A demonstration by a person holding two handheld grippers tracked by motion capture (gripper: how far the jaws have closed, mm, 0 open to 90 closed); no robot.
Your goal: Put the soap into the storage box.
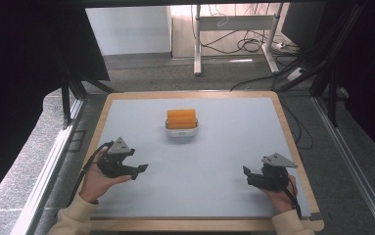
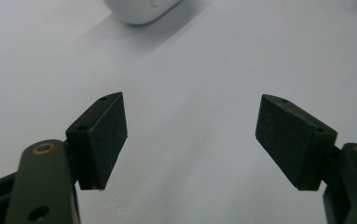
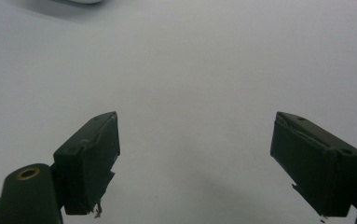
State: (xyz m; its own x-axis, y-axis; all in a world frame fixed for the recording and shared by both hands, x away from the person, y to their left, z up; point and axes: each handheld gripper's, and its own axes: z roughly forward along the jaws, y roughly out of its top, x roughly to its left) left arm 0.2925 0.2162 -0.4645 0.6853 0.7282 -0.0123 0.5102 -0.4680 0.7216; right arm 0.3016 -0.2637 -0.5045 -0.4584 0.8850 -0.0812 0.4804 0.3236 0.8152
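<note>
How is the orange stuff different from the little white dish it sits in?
The orange block is bright orange, while the white dish is pale, close to the grey mat's shade. The orange block has squared, layered edges; the white dish has rounded corners. The orange block sticks up above the rim, and the white dish stays low beneath it. Both sit together in the middle of the mat, away from both grippers.

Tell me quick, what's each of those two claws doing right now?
Left gripper: open, holding nothing.
Right gripper: open, holding nothing.
</note>
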